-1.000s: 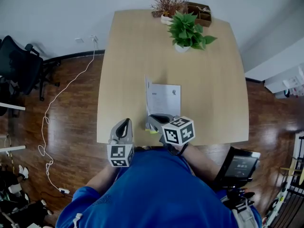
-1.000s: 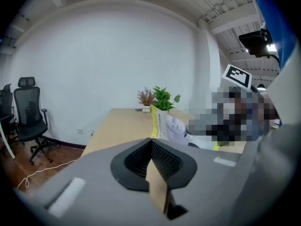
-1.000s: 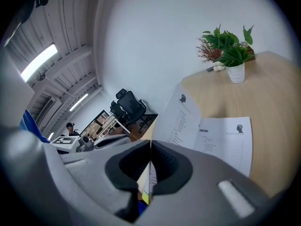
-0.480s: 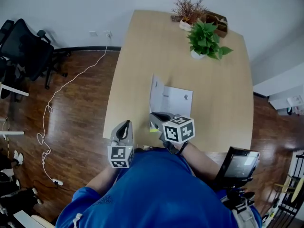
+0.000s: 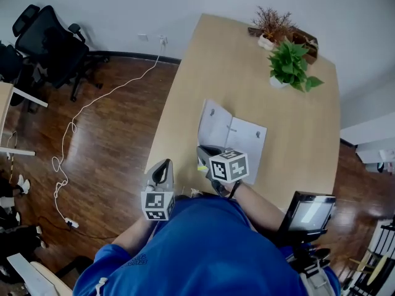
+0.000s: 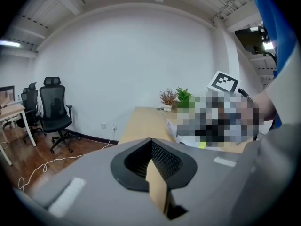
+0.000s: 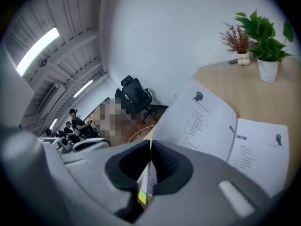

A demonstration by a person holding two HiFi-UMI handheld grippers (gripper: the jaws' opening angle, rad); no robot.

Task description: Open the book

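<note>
The book (image 5: 237,137) lies open on the light wooden table (image 5: 247,60), near its front edge. Its right leaf rests flat and its left leaf (image 7: 202,121) stands raised at a slant. My right gripper (image 5: 202,156) sits at the book's near left corner, shut on a thin sheet with a yellow edge (image 7: 143,192) that runs between its jaws. My left gripper (image 5: 163,166) hangs off the table's near left edge over the floor, shut, with nothing in it. In the left gripper view my left gripper (image 6: 151,142) points along the table's side.
A green pot plant (image 5: 290,66), a dried plant (image 5: 271,23) and a wooden box (image 5: 307,42) stand at the table's far end. Black office chairs (image 5: 52,42) and a white cable (image 5: 80,113) are on the wooden floor to the left. A small screen (image 5: 308,214) stands at the right.
The book's raised left leaf has swung wider open. Both grippers have shifted sideways along the table's front, and the head view has turned, so the table now lies slanted to the right.
</note>
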